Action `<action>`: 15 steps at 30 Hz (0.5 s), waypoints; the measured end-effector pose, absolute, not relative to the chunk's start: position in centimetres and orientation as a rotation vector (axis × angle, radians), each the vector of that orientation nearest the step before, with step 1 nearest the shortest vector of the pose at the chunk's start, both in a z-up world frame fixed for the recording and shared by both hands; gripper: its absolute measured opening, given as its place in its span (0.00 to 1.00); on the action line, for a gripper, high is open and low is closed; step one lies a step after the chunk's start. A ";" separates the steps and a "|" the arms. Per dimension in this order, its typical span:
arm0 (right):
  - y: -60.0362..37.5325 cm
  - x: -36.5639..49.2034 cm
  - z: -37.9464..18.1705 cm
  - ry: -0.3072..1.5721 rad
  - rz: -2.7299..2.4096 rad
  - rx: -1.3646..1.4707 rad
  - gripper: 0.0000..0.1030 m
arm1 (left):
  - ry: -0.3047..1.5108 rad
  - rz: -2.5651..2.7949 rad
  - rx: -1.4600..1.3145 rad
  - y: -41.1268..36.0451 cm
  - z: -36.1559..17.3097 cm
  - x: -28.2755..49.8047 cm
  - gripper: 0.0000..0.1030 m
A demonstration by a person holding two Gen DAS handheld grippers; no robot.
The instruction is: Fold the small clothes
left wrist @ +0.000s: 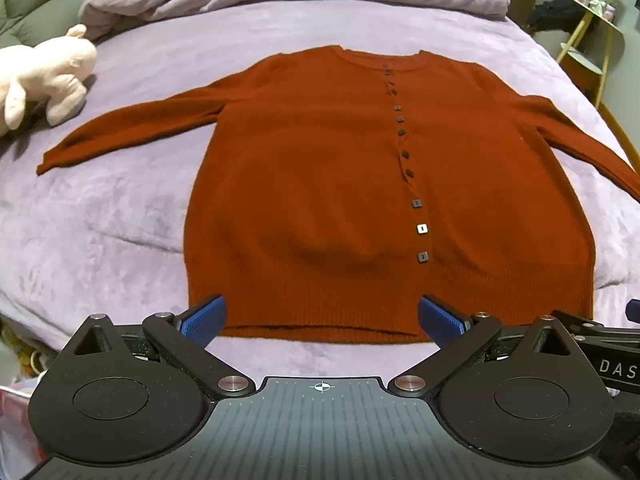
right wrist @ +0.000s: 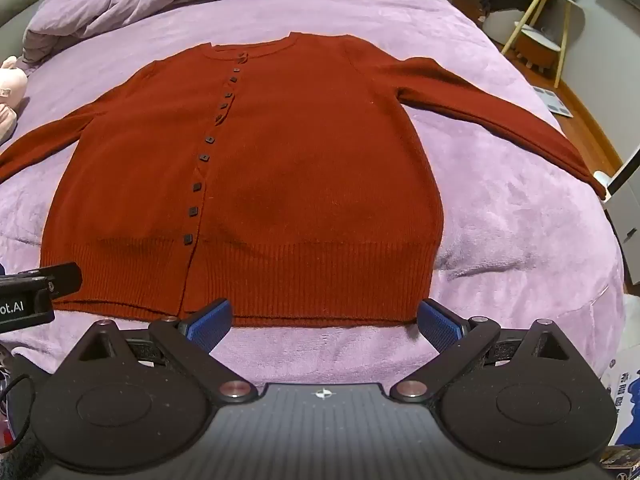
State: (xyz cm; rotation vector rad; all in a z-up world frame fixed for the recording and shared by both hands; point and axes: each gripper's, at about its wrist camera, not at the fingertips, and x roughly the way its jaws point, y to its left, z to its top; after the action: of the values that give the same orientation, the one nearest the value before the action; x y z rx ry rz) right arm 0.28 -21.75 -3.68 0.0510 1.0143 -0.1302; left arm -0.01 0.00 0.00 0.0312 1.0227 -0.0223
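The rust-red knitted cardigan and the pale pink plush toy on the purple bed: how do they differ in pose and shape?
The rust-red knitted cardigan lies spread flat, sleeves out to both sides; the pale pink plush toy is bulky and rounded. The cardigan lies in the middle of the purple bed cover, the toy off to one side, beyond a sleeve end. Both rest on the bed cover, and neither gripper touches them.

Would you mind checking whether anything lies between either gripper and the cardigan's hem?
Nothing visible does. The left gripper and right gripper are both open just short of the cardigan hem, with only bare purple blanket between. The plush toy lies off beside the far sleeve.
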 end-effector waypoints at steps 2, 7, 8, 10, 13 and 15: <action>-21.8 0.3 -3.7 1.013 -0.128 0.053 0.96 | 1.020 -0.023 0.038 0.0 0.0 -0.1 1.00; -21.8 0.3 -3.8 1.017 -0.127 0.052 0.96 | 1.013 -0.026 0.043 -0.7 -0.7 -0.8 1.00; -21.8 0.3 -3.9 1.018 -0.127 0.053 0.96 | 1.010 -0.026 0.047 -0.7 -0.9 -1.1 1.00; -21.9 0.3 -3.9 1.020 -0.126 0.055 0.96 | 1.014 -0.024 0.050 -0.6 -1.2 -1.2 1.00; -22.1 0.6 -3.5 1.021 -0.128 0.057 0.96 | 1.034 -0.026 0.045 -0.5 -0.8 -0.5 1.00; -22.3 0.7 -3.4 1.022 -0.129 0.056 0.96 | 1.034 -0.026 0.044 -0.5 -0.7 -0.5 1.00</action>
State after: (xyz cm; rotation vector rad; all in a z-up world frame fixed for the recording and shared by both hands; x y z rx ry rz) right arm 0.65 -22.26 -3.44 0.0564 1.0221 -0.1289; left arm -0.46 -0.51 -0.72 0.0438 1.0340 -0.0264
